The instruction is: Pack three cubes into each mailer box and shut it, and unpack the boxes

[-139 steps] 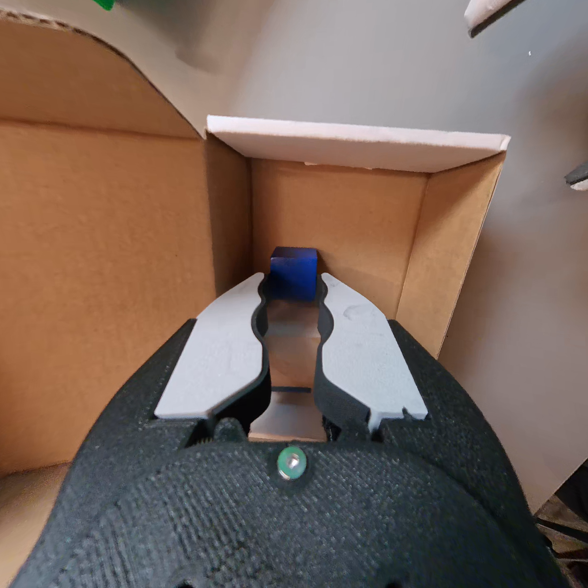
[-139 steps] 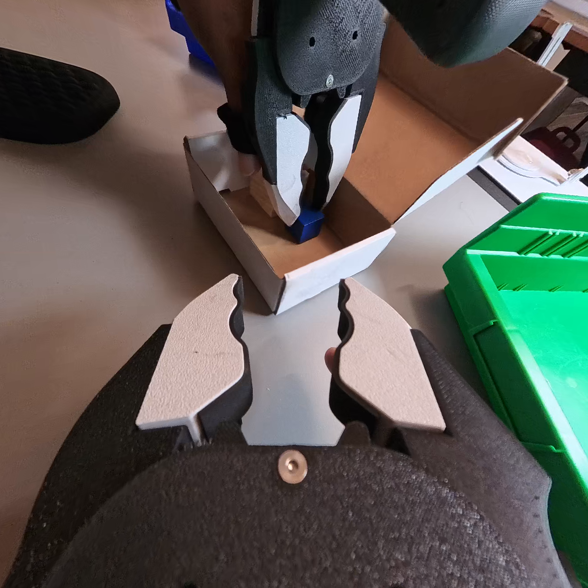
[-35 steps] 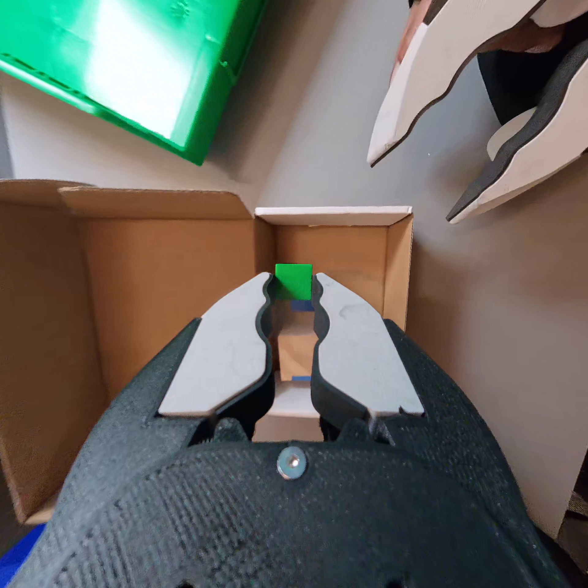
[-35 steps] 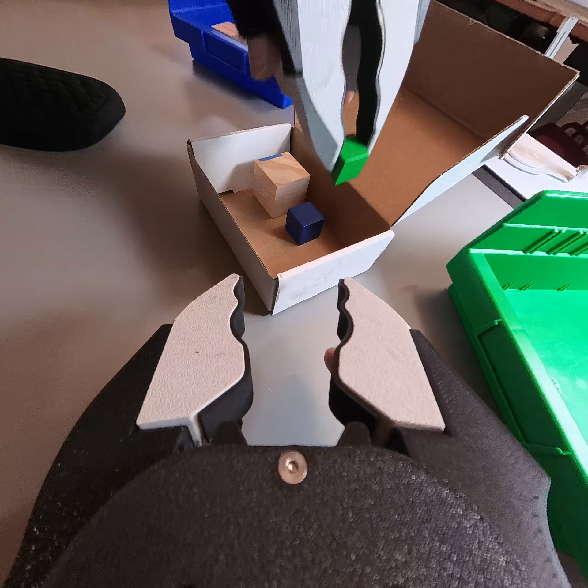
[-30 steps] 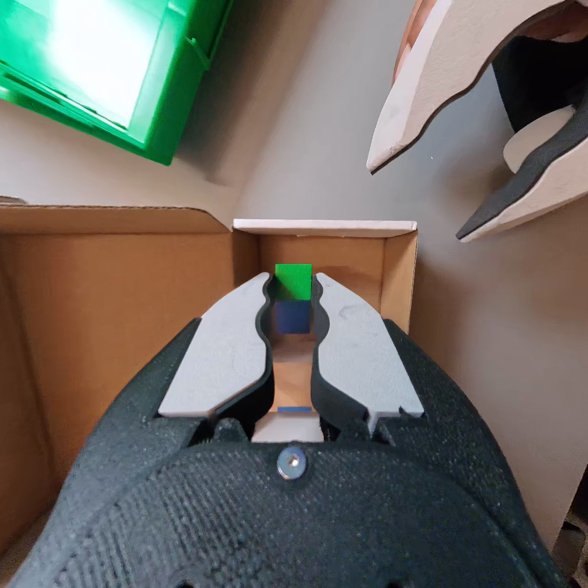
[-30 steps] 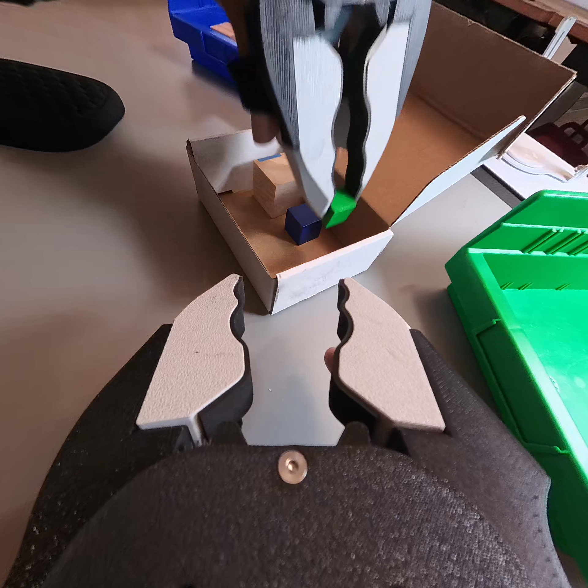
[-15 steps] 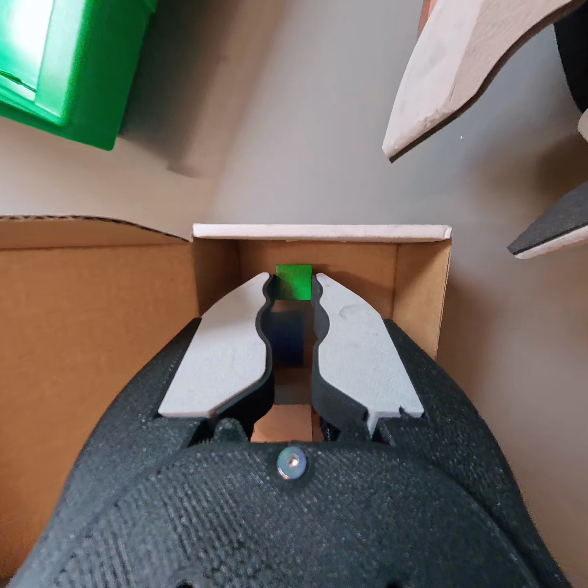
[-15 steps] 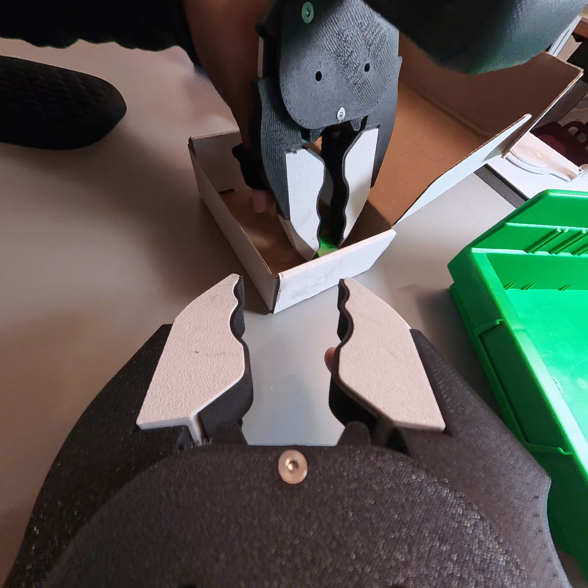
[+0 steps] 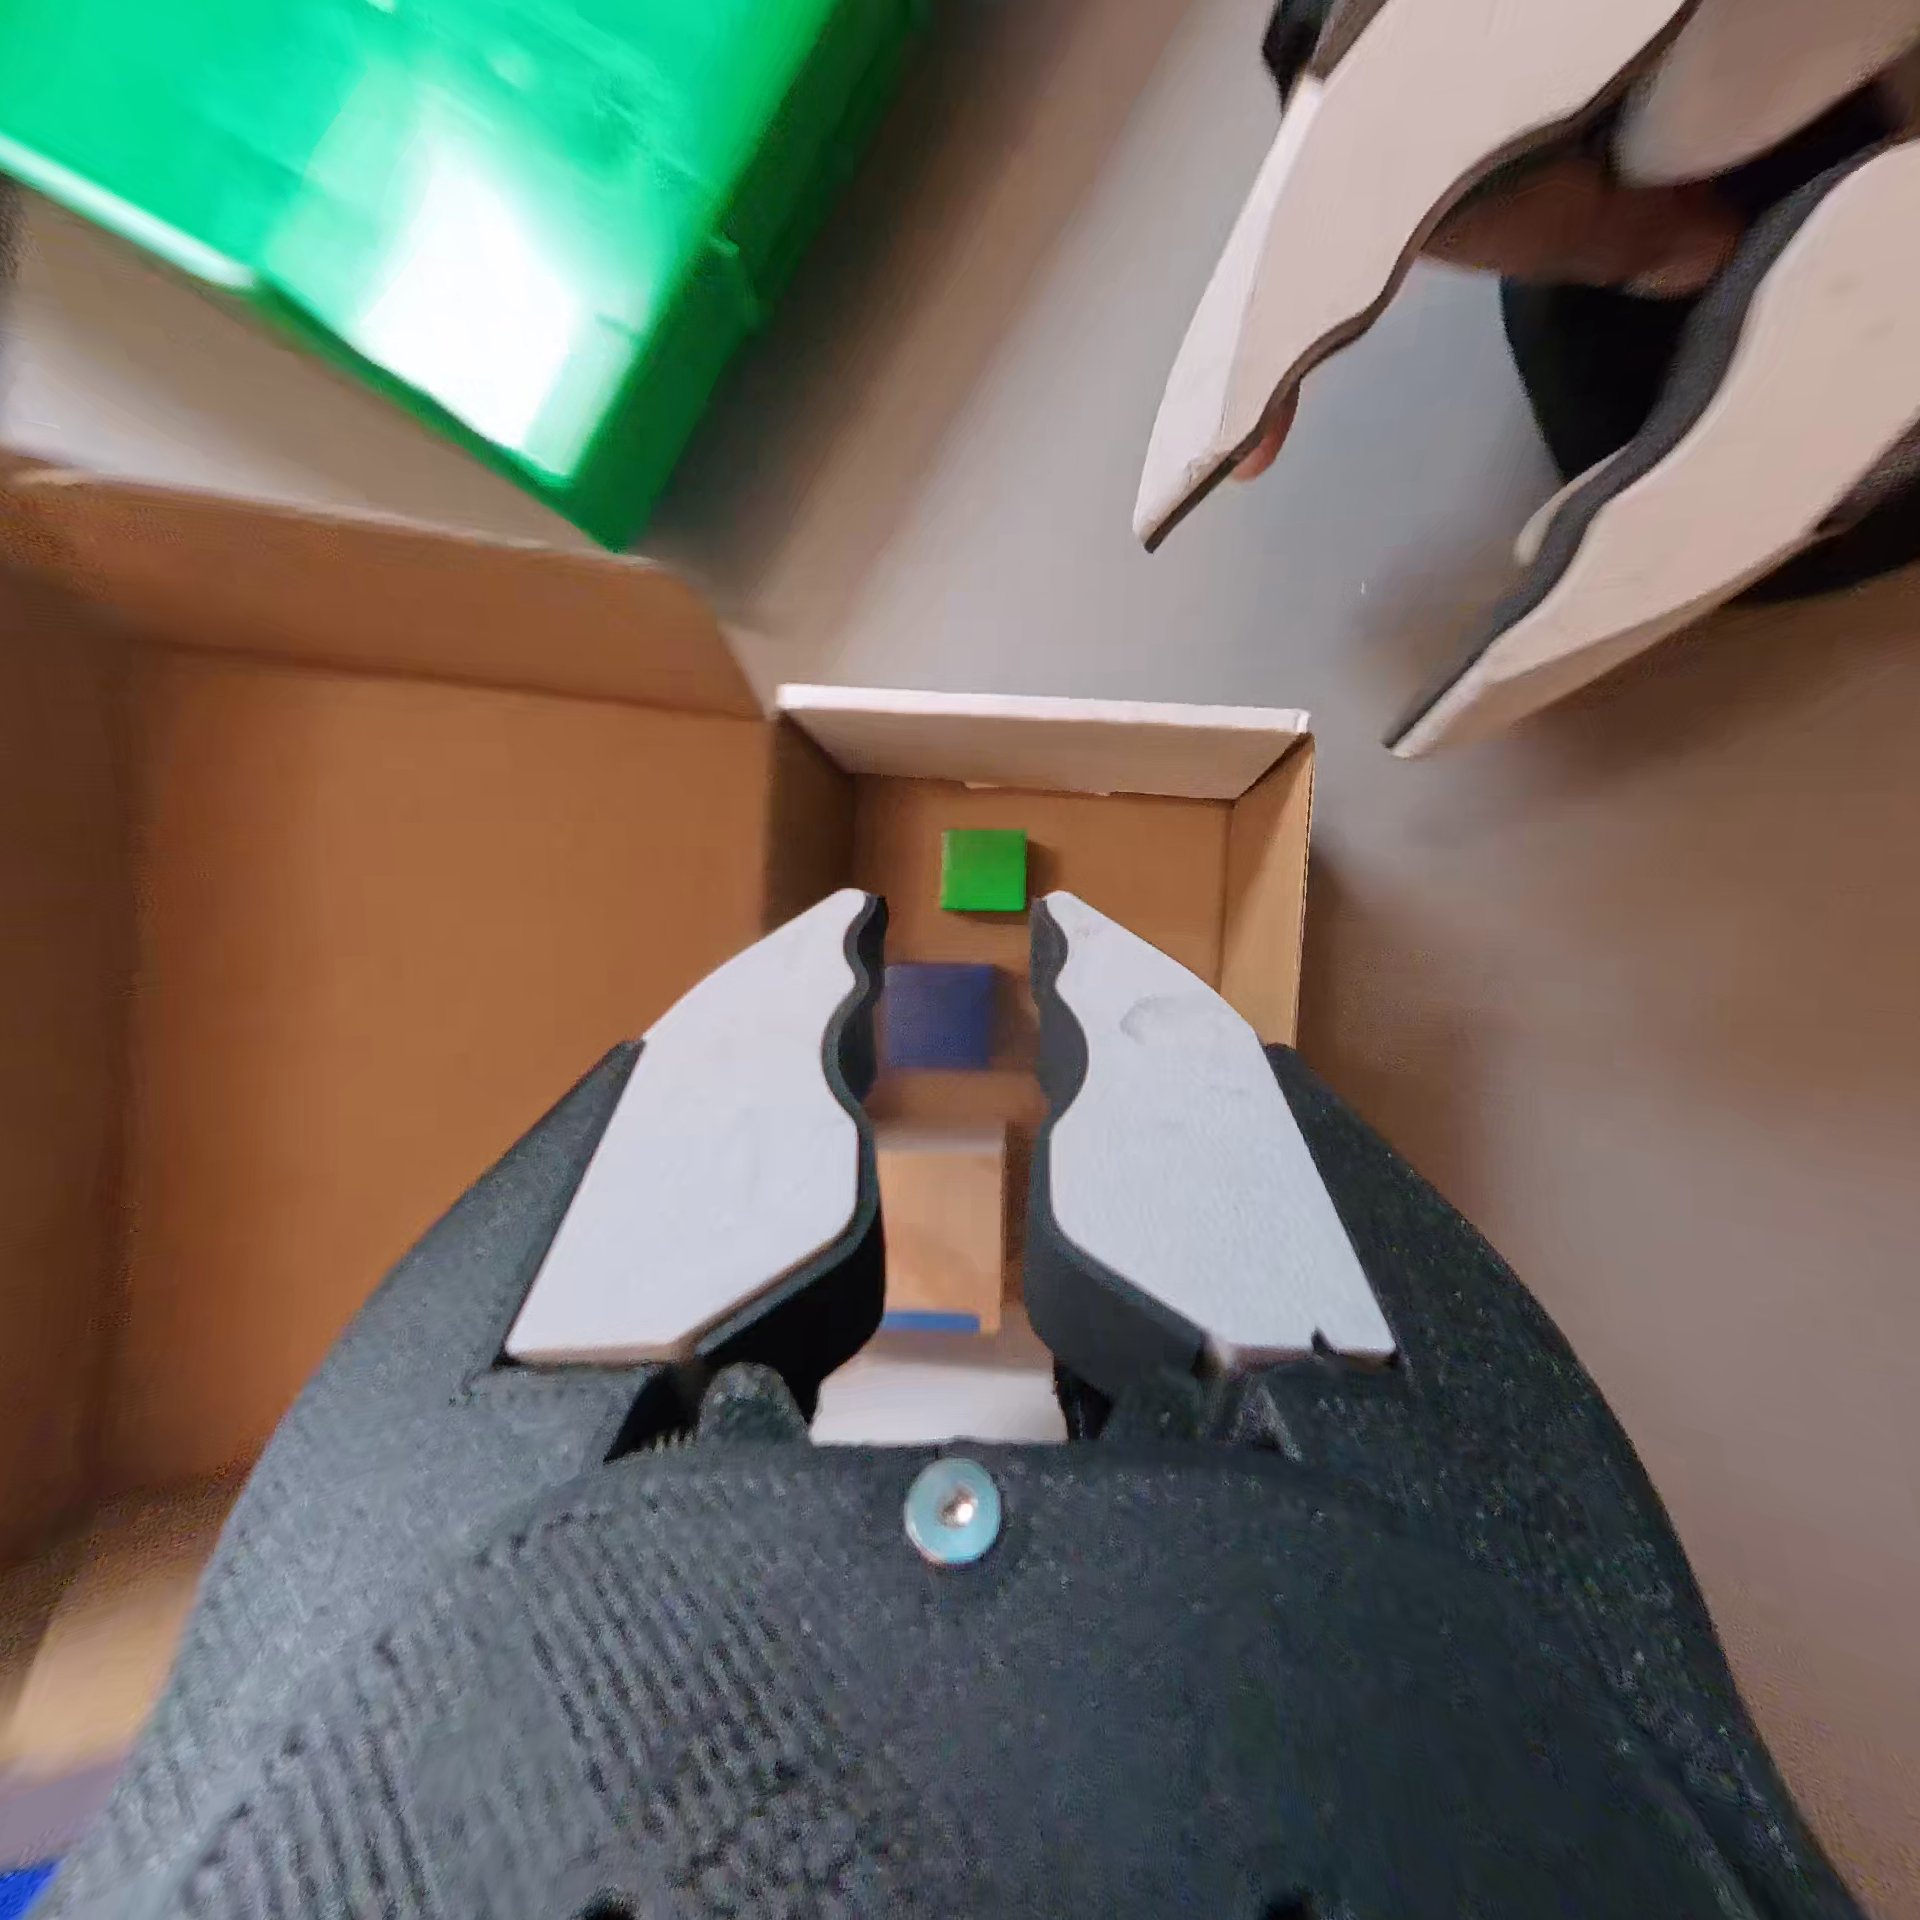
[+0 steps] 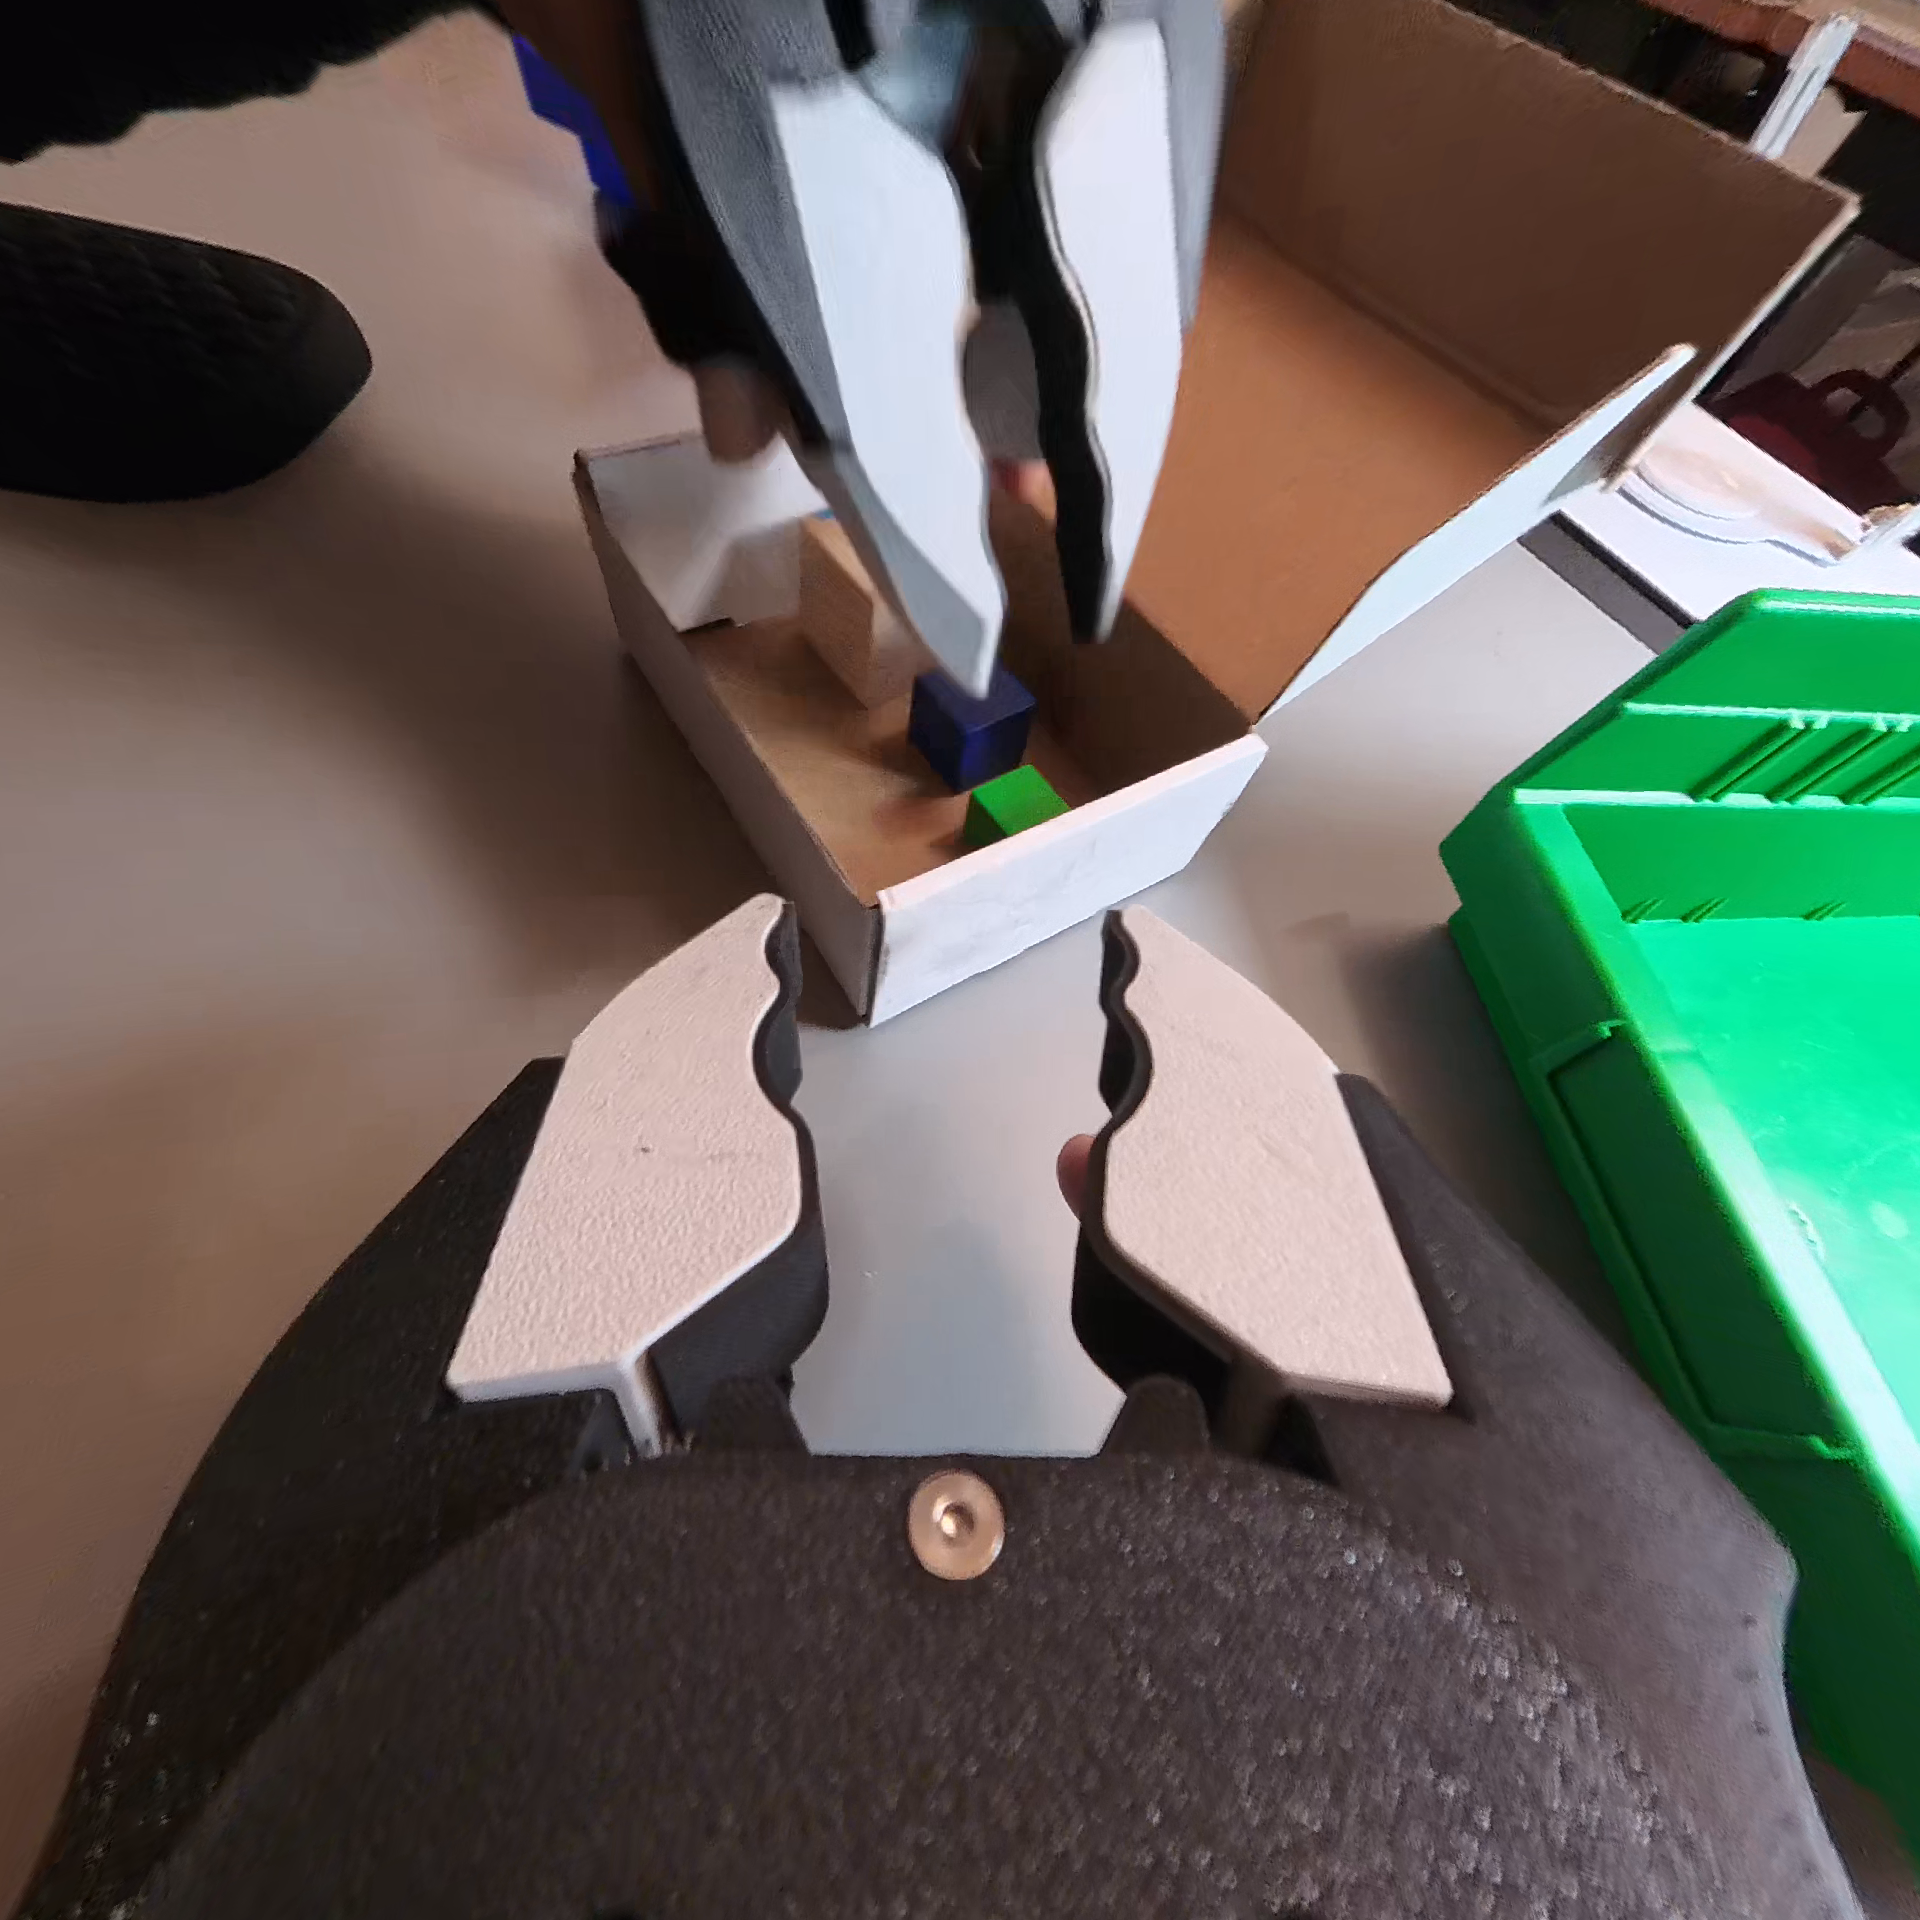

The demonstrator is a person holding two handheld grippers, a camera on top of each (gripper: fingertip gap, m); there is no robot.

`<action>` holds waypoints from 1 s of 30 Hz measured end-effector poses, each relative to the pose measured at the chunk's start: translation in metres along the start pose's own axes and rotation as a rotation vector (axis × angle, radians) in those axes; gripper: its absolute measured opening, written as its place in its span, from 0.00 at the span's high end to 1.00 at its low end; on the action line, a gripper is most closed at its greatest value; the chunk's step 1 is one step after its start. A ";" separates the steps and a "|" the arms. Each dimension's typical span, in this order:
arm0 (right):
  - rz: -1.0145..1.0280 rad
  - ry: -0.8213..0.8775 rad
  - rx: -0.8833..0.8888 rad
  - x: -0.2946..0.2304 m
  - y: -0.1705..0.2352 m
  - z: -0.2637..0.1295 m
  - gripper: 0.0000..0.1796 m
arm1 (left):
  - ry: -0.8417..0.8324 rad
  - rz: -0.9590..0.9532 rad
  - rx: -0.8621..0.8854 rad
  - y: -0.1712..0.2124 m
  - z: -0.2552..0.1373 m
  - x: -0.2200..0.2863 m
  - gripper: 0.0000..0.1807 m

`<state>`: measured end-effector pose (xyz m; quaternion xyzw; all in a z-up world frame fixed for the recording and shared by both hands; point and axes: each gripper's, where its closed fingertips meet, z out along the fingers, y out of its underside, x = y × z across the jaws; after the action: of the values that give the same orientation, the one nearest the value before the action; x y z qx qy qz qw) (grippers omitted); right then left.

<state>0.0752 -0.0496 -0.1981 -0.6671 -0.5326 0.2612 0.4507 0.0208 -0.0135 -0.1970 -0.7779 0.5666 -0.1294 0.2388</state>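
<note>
A white mailer box [image 10: 1039, 920] stands open on the grey table, its brown lid [image 10: 1455, 312] tipped back. Inside lie a green cube [image 10: 1013, 805], a blue cube [image 10: 966, 727] and a larger wooden cube [image 10: 842, 634] in a row. My left gripper [image 10: 1034, 649] hovers above the box, open and empty. In the left wrist view the green cube [image 9: 982, 871], the blue cube [image 9: 940, 1013] and the wooden cube [image 9: 940, 1236] show between and beyond my left gripper's [image 9: 958, 914] fingers. My right gripper [image 10: 951, 971] is open and empty, just in front of the box's near corner.
A green plastic bin [image 10: 1714, 1039] sits right of the box, and it shows in the left wrist view [image 9: 416, 208] too. A blue bin [image 10: 566, 135] is behind the box. A black padded object [image 10: 156, 364] lies at the far left. The grippers' ends are close to 8 cm from one another. My left tips are roughly 5 cm from the green cube [image 10: 1013, 805]. It is also in sight in the left wrist view [image 9: 1000, 863].
My left gripper lowered the green cube into the box, let it go beside the blue cube and has risen clear. My right gripper has stayed still.
</note>
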 end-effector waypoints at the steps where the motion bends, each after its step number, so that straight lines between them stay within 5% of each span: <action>1: 0.010 0.017 0.003 0.004 -0.001 0.000 0.70 | -0.026 -0.024 0.052 -0.002 -0.014 -0.005 0.85; 10: 0.082 0.253 0.003 0.065 -0.038 0.007 0.75 | -0.349 -0.424 0.517 0.043 -0.118 -0.060 0.86; 17: 0.264 0.216 -0.028 0.093 -0.059 0.039 0.76 | -0.317 -0.676 0.601 0.072 -0.097 -0.066 0.83; 20: 0.330 0.217 -0.058 0.101 -0.058 0.050 0.78 | -0.328 -0.701 0.602 0.073 -0.091 -0.075 0.84; 24: 0.331 0.220 -0.041 0.099 -0.060 0.054 0.95 | -0.274 -0.670 0.604 0.072 -0.084 -0.076 0.92; 30: 0.156 0.198 0.076 0.064 -0.069 0.034 0.94 | -0.289 -0.436 0.653 0.074 -0.096 -0.052 0.94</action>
<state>0.0330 0.0238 -0.1444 -0.7116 -0.4217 0.2480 0.5043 -0.1017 -0.0043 -0.1498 -0.7732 0.2783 -0.2394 0.5170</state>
